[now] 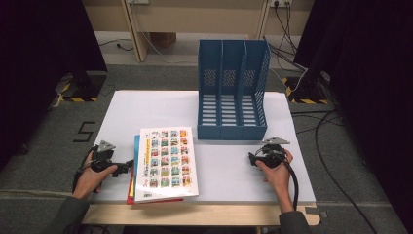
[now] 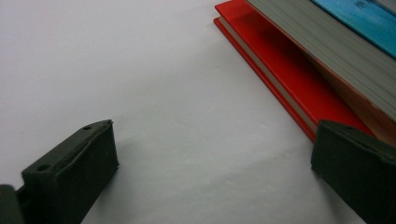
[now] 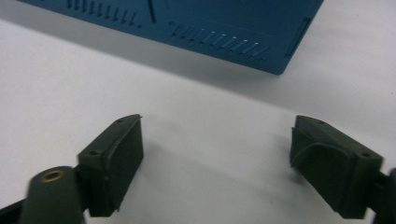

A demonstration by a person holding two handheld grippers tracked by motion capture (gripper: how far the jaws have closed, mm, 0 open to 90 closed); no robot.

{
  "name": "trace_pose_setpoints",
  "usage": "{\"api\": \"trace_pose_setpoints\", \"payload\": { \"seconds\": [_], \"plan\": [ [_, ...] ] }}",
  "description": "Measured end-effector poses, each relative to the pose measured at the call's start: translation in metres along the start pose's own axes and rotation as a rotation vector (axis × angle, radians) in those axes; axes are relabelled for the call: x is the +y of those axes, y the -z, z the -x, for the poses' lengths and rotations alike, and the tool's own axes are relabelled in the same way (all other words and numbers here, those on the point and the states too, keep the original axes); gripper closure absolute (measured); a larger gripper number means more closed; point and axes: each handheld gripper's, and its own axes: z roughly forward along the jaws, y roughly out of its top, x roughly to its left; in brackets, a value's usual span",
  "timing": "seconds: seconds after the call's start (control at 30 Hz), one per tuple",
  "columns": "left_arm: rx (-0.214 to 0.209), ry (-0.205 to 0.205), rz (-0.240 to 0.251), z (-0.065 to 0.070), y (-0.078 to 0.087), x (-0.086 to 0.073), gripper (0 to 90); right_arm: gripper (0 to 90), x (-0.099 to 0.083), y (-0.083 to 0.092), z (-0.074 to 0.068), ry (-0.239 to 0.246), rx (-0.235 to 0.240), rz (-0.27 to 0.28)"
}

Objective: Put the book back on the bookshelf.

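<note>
Left gripper sits at the near left of the white table, held in the person's left hand, jaws wide apart, nothing between them. It points right at the stack of books lying just beside it. In the left gripper view one jaw tip stands right next to the bottom red book, touching or not I cannot tell; the grey page edges of a thicker book lie above it, and a blue cover higher up. Top book has a white cover with rows of small coloured pictures, lying flat, slightly tilted, near edge close to the table's near edge. Blue and red edges stick out on the stack's left side.

Blue file rack, three slots, stands upright at the far middle of the table, well apart from the books, open fronts facing near.

Right gripper rests on the table near right, in the right hand, just near of the rack's right corner, pointing left. Jaws spread wide, empty, bare table between them; rack base shows beyond.
</note>
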Motion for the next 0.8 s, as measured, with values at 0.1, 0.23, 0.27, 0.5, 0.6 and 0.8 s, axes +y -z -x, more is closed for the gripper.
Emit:
{"api": "trace_pose_setpoints", "payload": {
  "seconds": [0.1, 0.23, 0.27, 0.5, 0.6, 0.8],
  "plan": [
    [0.003, 0.017, 0.016, -0.002, 0.002, -0.001, 2.1, 17.5, 0.0, 0.003, -0.002, 0.01, 0.013, 0.007],
    [0.023, 0.033, 0.036, -0.005, 0.008, -0.003, 15.7, 16.0, 0.002, 0.009, -0.007, -0.009, 0.091, 0.07],
    [0.02, 0.048, 0.039, -0.006, 0.01, -0.004, 14.5, 15.9, 0.002, 0.01, -0.009, -0.014, 0.112, 0.088],
    [0.0, 0.077, 0.115, 0.008, 0.03, -0.003, 14.8, 16.6, 0.006, 0.02, -0.026, -0.029, 0.24, 0.141],
    [-0.01, 0.064, 0.126, 0.015, 0.035, -0.002, 14.8, 18.0, 0.008, 0.024, -0.037, -0.007, 0.281, 0.157],
    [-0.031, 0.04, 0.133, 0.027, 0.043, 0.001, 14.8, 18.9, 0.013, 0.023, -0.066, -0.008, 0.404, 0.176]
  ]
}}
